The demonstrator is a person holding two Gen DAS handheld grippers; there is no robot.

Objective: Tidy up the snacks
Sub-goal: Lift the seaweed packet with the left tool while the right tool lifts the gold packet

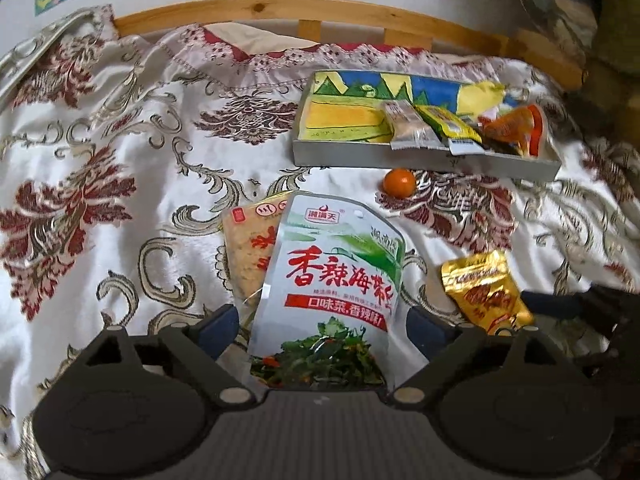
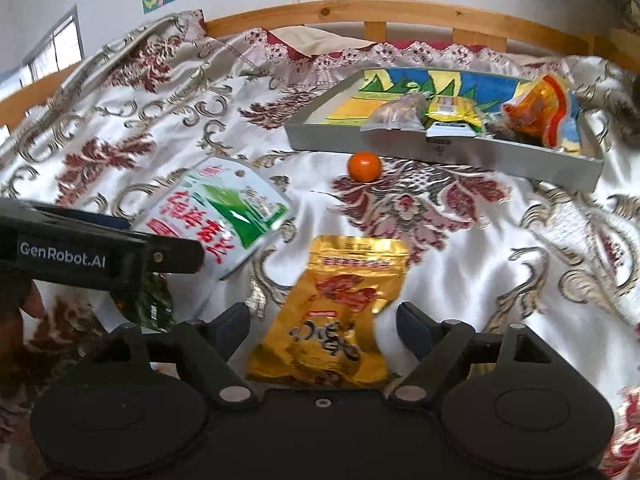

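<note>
Left wrist view. Left gripper [image 1: 322, 320] low over the bedspread [image 1: 120, 208], jaws spread wide to either side of the kelp pouch [image 1: 330, 280]; no contact visible, nothing held. Pouch flat, face up, partly covering a beige pack [image 1: 250, 256], so positioned for a straight pick from above. Print on pouch: red "香辣海带丝", below it "口味菜, 香辣味". Beige pack lettering mostly covered. Gold pouch [image 1: 486, 294] just right of the jaws. Orange [image 1: 399, 182] loose, just in front of the tray [image 1: 400, 160]. Tray at far right with three or four packs gathered at its right end, presumably the collection point for the task.

Right wrist view. Right gripper [image 2: 322, 328] likewise low, jaws wide apart astride the gold pouch [image 2: 334, 320], nothing clamped. Pouch crumpled and blurred; dark script on it not legible. Kelp pouch [image 2: 224, 216] to the left, under the left gripper's arm [image 2: 80, 248], marked "GenRobot.AI". Orange [image 2: 364, 166] between pouch and tray [image 2: 400, 148]. Both grippers apparently staged for one pack each.
</note>
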